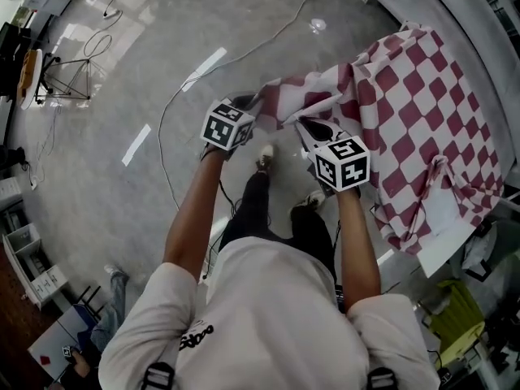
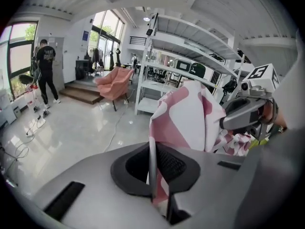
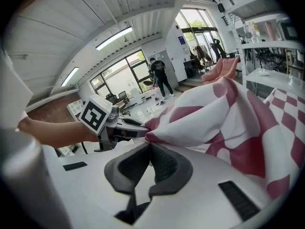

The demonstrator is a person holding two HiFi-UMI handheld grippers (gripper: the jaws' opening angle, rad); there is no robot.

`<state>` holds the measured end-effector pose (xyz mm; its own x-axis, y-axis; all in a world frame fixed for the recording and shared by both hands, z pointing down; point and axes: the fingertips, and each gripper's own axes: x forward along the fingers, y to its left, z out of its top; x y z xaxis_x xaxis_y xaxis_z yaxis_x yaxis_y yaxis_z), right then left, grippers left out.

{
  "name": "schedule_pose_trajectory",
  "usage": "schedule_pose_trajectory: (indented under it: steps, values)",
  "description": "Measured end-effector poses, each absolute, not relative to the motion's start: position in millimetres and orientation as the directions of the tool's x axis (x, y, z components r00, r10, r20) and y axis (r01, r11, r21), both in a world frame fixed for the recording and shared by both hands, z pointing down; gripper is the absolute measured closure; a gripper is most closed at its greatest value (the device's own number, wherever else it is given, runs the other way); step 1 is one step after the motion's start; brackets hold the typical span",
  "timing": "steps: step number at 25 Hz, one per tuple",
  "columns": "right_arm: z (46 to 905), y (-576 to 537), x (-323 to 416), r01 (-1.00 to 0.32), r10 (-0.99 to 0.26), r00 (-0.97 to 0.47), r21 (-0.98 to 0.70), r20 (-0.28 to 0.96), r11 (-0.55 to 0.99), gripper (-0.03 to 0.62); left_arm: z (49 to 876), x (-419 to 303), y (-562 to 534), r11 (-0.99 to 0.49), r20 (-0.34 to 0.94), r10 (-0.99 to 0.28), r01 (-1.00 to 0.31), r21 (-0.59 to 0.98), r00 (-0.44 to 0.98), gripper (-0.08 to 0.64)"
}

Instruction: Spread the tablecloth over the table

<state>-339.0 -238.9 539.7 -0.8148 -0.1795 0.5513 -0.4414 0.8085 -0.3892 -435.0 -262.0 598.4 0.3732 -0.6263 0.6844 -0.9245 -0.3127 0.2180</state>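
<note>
A red-and-white checked tablecloth (image 1: pixel 414 112) lies bunched over a white table (image 1: pixel 443 257) at the right of the head view. One corner of it is stretched leftward off the table between both grippers. My left gripper (image 1: pixel 253 104) is shut on the cloth's edge, and the cloth (image 2: pixel 186 118) rises out of its pinched jaws (image 2: pixel 153 149). My right gripper (image 1: pixel 302 125) is shut on the same edge close by, the fabric (image 3: pixel 228 123) spreading away from its jaws (image 3: pixel 150 144). The two grippers sit a short way apart, above the floor and beside the table.
Cables (image 1: pixel 175 96) trail over the grey floor, with a tripod stand (image 1: pixel 69 75) at the far left. A yellow-green object (image 1: pixel 455 319) stands by the table's near end. A pink armchair (image 2: pixel 114 82), white shelving (image 2: pixel 164 75) and a standing person (image 2: pixel 46 70) are farther off.
</note>
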Motion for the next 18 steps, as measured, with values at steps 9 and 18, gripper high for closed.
schedule_pose_trajectory:
  steps: [9,18]
  values:
    - [578.9,-218.6,-389.2,-0.342,-0.031,-0.852,-0.51,0.523,0.789,0.565,641.0,-461.9,-267.8,-0.326,0.717,-0.569,-0.911,0.254,0.403,0.462]
    - [631.8,-204.6,-389.7,-0.343,0.035,-0.831,-0.559,0.555,0.755,0.414,660.3,-434.5,-305.4,-0.449,0.689,-0.499,-0.837,0.313,0.526,0.462]
